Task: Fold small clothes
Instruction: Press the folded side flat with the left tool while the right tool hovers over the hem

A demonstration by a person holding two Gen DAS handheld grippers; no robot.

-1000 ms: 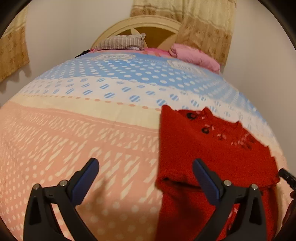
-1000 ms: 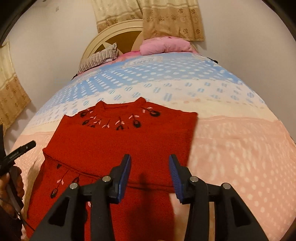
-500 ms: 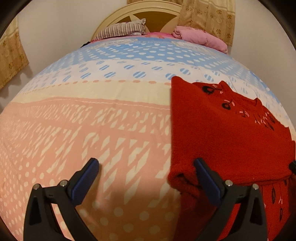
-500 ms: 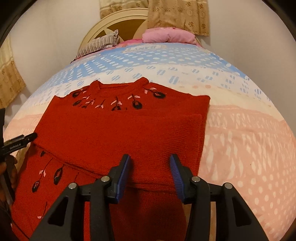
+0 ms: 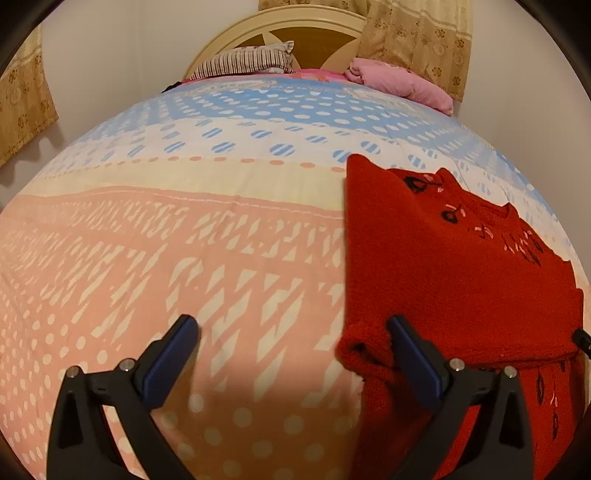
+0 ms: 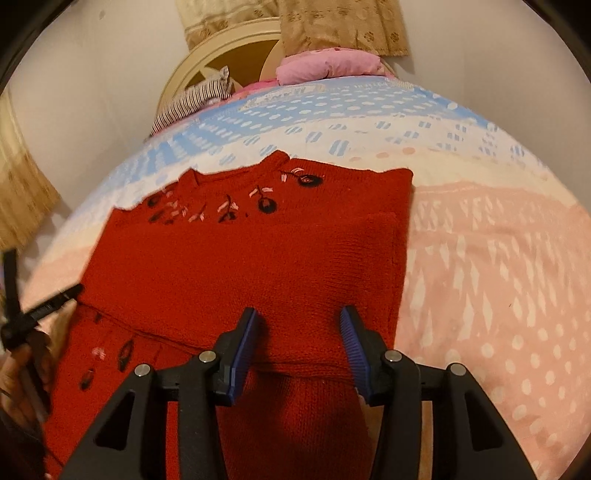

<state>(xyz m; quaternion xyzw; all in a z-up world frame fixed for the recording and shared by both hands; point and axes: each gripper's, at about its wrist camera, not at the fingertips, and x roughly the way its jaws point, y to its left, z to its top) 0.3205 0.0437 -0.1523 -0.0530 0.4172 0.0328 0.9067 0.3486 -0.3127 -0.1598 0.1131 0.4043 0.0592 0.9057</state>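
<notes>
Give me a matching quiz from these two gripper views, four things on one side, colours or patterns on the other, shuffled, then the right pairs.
Things:
1. sweater
2. left pillow
3. right pillow
4. gripper pads

Colours or patterns:
A. plain pink
B. blue
C. red with dark embroidered flowers
D. dark and light stripes

Pairs: 1-C, 2-D, 3-A, 4-B

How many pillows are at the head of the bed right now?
2. A striped pillow lies left against the headboard; a pink pillow lies right of it, near the curtain. More could be hidden behind the bedspread's rise.
</notes>
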